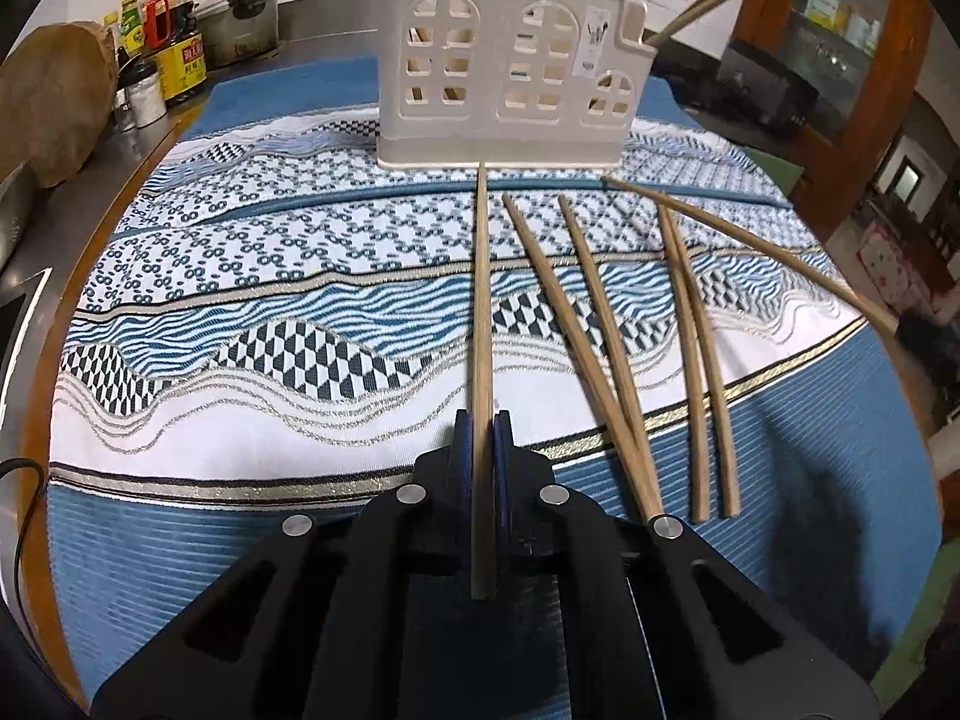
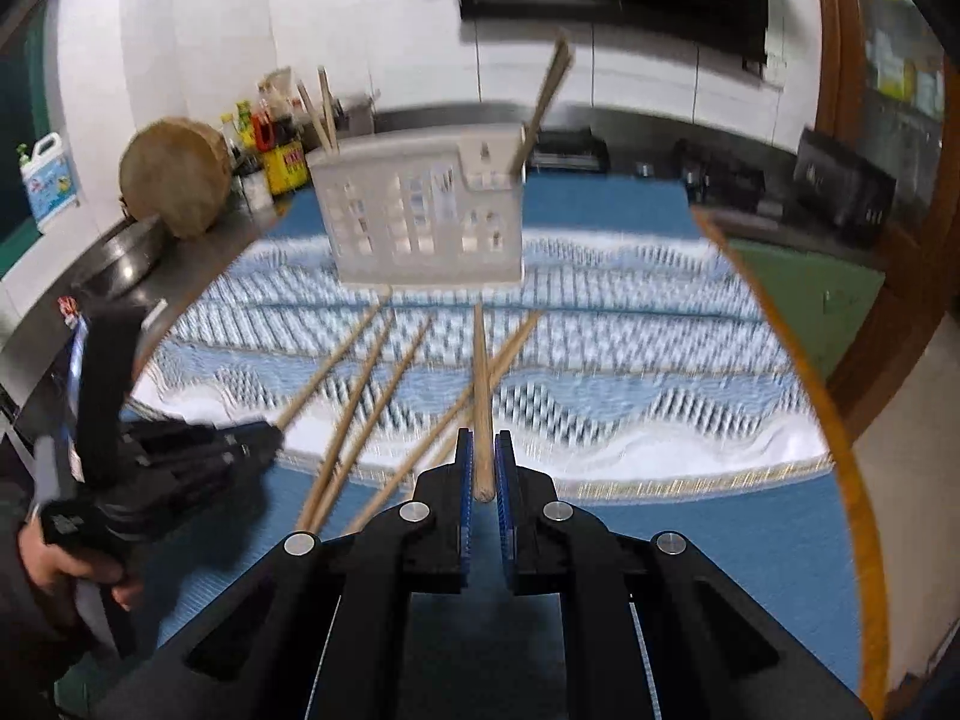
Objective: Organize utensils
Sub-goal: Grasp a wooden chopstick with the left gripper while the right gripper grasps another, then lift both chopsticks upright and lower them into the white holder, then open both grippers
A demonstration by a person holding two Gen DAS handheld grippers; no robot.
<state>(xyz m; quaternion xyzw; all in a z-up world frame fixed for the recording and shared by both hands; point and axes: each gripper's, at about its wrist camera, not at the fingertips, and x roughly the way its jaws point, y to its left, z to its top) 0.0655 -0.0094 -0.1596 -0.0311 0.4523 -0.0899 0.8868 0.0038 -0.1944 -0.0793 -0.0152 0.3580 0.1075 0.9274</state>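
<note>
The left gripper (image 1: 483, 420) pinches one chopstick (image 1: 482, 300) between its blue pads, the stick pointing straight ahead at the cream holder (image 1: 510, 84) standing at the far side of the patterned cloth (image 1: 270, 300). Five loose chopsticks (image 1: 600, 330) lie fanned on the cloth to its right. The right gripper (image 2: 483, 468) has another chopstick (image 2: 482, 396) between its narrowly parted pads; whether they press it I cannot tell. More chopsticks (image 2: 543, 108) stand tilted in the holder.
</note>
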